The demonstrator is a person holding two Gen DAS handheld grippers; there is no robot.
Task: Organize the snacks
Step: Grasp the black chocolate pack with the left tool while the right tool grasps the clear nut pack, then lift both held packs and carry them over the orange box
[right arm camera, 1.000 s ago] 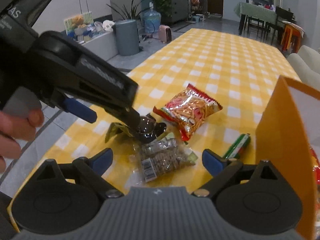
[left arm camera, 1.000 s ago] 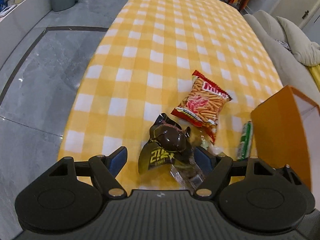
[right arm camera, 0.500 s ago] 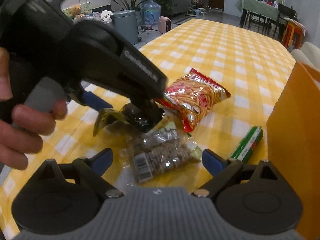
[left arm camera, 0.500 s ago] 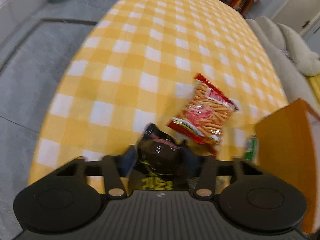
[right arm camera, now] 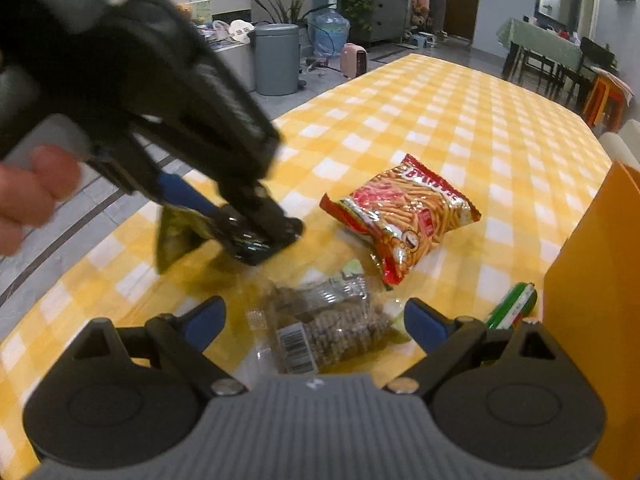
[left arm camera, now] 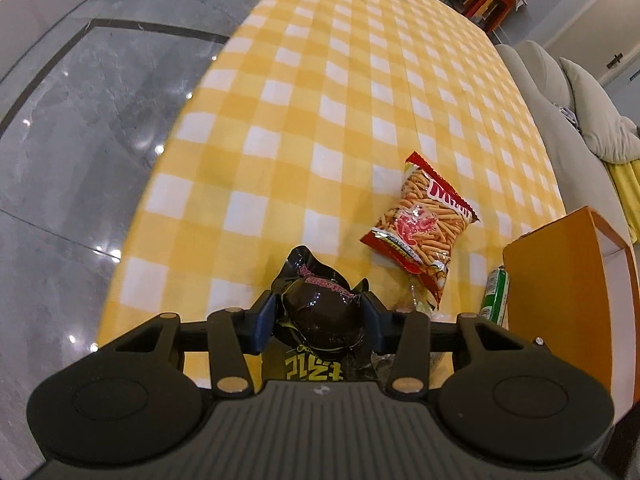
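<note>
A black snack packet (left arm camera: 320, 280) with yellow lettering sits between the blue pads of my left gripper (left arm camera: 319, 318). The jaws are closing and press its sides. The right wrist view shows that gripper (right arm camera: 260, 236) pinching the packet (right arm camera: 176, 236), whose tail hangs toward the cloth. My right gripper (right arm camera: 314, 320) stands open just above a clear packet of brown bits (right arm camera: 332, 320), without touching it. A red bag of stick snacks (left arm camera: 420, 220) (right arm camera: 400, 216) lies flat beyond. A green stick pack (left arm camera: 495, 296) (right arm camera: 514, 308) lies beside an orange box (left arm camera: 560, 300) (right arm camera: 592, 280).
A yellow and white checked cloth (left arm camera: 320, 120) covers the long table, whose left edge drops to a grey floor (left arm camera: 80, 120). A grey sofa (left arm camera: 560, 100) runs along the right side. A person's hand (right arm camera: 32, 192) holds the left gripper's handle. A grey bin (right arm camera: 276, 60) stands far off.
My left jaws went from wide open around the black packet to pressed on its sides, and one end of the packet has tipped up. My right gripper sank slightly over the clear packet.
</note>
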